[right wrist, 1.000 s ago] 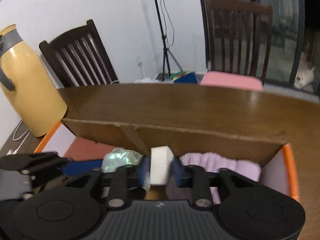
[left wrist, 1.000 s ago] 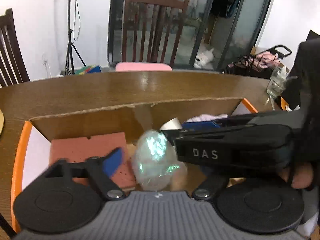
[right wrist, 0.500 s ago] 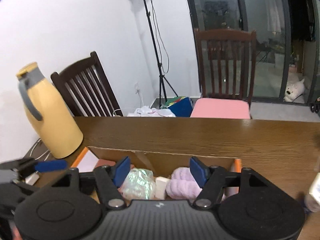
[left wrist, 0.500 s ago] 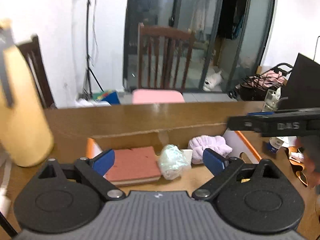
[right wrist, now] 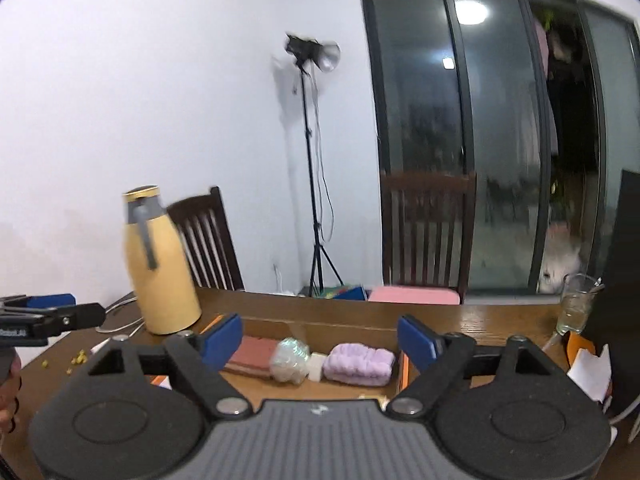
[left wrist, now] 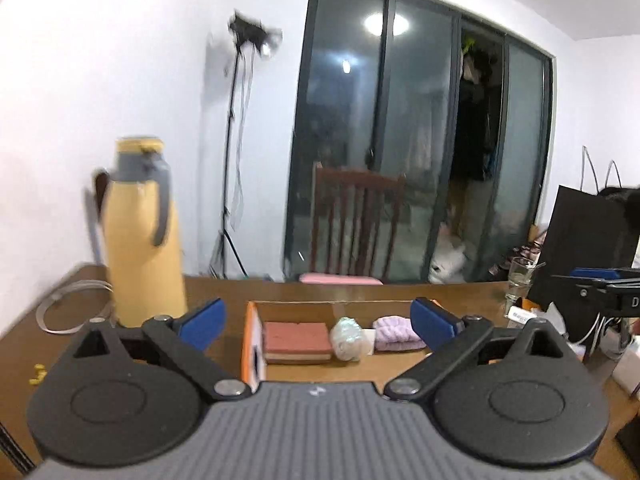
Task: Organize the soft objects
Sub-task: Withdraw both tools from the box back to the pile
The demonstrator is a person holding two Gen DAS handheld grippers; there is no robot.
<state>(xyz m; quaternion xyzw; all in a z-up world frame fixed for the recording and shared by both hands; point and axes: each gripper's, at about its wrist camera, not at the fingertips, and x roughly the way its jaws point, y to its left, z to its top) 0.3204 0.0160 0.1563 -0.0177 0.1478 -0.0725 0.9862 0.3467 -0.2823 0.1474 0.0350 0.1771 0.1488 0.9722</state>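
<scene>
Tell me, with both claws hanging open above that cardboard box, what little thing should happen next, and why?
Probably nothing more than setting the tools down. The shallow cardboard box already holds a row: flat reddish sponge, shiny crinkled plastic ball, small white foam block, fluffy lilac towel roll. The left gripper and right gripper are open and empty, and no other soft thing is plainly visible outside.

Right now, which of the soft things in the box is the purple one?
The fluffy lilac towel, rolled up at the right end of the row. The brick-red sponge lies at the left end, the shiny crinkled ball between them.
</scene>
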